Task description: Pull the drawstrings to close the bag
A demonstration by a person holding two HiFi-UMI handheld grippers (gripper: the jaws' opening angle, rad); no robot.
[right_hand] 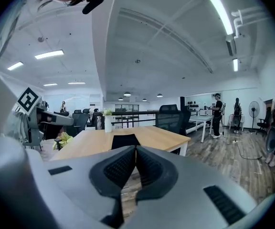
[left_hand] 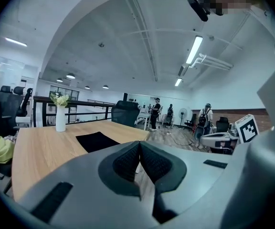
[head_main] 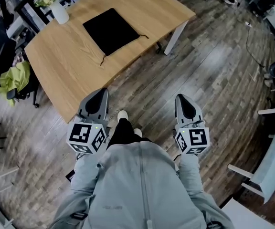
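Both claws are pressed together with nothing between them. The left claw is a smooth grey plastic shell tapering to a rounded nose, and in its own view the two dark, finely ribbed rubber pads meet along one thin seam. The right claw has the same shape, and its textured pads also touch edge to edge. Both are held over the floor of long, worn wood planks, just short of the table and well apart from the bag.

The bag lies flat on the tabletop at about 12 o'clock from the left claw and 11 o'clock from the right. It is a matte black fabric square set corner-on. Its thin dark drawstrings trail onto the wood from the corner at 7 o'clock and from the corner at 3 o'clock. The table is pale wood with a fine grain, a curved outline and white legs. At 10 o'clock from the bag stands a white cylindrical vase with pale flowers. A crumpled yellow-green cloth lies on a chair beside the table's edge, at 8 o'clock from the bag.
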